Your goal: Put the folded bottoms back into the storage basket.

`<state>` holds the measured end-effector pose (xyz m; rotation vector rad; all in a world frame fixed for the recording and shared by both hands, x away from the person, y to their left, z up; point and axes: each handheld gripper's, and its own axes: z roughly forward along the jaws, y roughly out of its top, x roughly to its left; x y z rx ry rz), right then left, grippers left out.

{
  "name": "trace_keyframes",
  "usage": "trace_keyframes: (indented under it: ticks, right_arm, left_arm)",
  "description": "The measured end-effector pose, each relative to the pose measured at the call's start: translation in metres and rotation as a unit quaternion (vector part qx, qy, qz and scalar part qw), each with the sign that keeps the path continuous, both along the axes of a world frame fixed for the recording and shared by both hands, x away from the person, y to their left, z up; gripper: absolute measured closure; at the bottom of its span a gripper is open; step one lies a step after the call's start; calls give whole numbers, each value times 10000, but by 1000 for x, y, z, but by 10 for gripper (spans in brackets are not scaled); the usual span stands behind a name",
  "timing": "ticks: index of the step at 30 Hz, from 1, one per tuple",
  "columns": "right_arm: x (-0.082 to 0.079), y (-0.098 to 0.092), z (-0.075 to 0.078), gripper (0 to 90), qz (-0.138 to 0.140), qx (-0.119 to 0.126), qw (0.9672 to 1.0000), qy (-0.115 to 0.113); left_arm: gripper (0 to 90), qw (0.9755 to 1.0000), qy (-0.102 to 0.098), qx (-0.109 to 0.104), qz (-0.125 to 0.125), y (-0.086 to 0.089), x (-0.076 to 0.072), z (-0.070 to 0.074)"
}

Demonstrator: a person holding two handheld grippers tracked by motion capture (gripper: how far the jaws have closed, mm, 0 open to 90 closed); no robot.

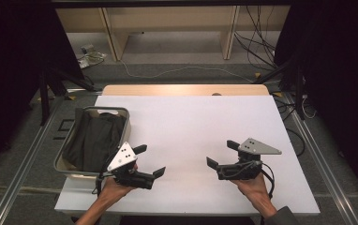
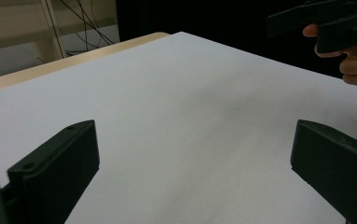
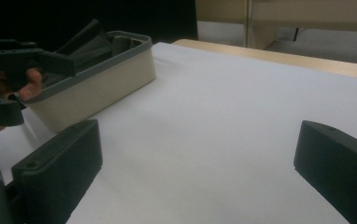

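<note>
dark cloth (image 1: 94, 139) bundled inside the grey-rimmed basket (image 1: 126, 123) at the table's left edge, filling most of it, folds rising toward the far rim and peeking above the rim in the right gripper view (image 3: 97, 39). judged soft and limp, light, no stiffness to lean on; likely to sag, stretch out and drag on the basket wall when lifted, and to slide through a shallow pinch. not fragile, not slippery by the look of the matte weave, though too dim to tell the fabric. best taken at a raised fold near the top of the heap, deep between the jaws so several layers are caught, rather than at a thin edge. left gripper (image 1: 150, 161) held just beside the basket's near right corner, jaws spread wide with nothing between them, bare white table (image 2: 181, 116) ahead in its own view. right gripper (image 1: 219, 154) well apart on the other side, also spread and empty, pointing across the sheet toward the basket (image 3: 116, 81). basket itself looks rigid-rimmed with cream sides, probably light enough to shift if the cloth snags, so may want steadying with the free claw. nothing else on the sheet; wooden tabletop strip (image 1: 182, 90) showing at the far edge.
</note>
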<state>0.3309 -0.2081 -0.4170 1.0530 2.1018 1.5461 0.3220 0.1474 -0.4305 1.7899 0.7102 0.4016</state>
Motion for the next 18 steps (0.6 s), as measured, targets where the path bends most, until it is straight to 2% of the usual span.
trace_keyframes:
  ticks: [8,10,15,18]
  right_arm:
    - [-11,-8,-9,17,-76,-162,9998,-33]
    - [-13,-10,-9,16,-72,-231,9997,-100]
    - [-18,-16,-10,14,-115,-174,9997,-105]
    - [-21,-18,-12,12,-151,-171,9997,-86]
  left_arm:
    - [4,10000,82,8,-6,1,-3,-1]
    - [2,10000,86,49,-12,0,-5,-2]
    - [0,9998,124,123,4,0,-8,-3]
    - [0,9997,130,156,110,0,-9,-3]
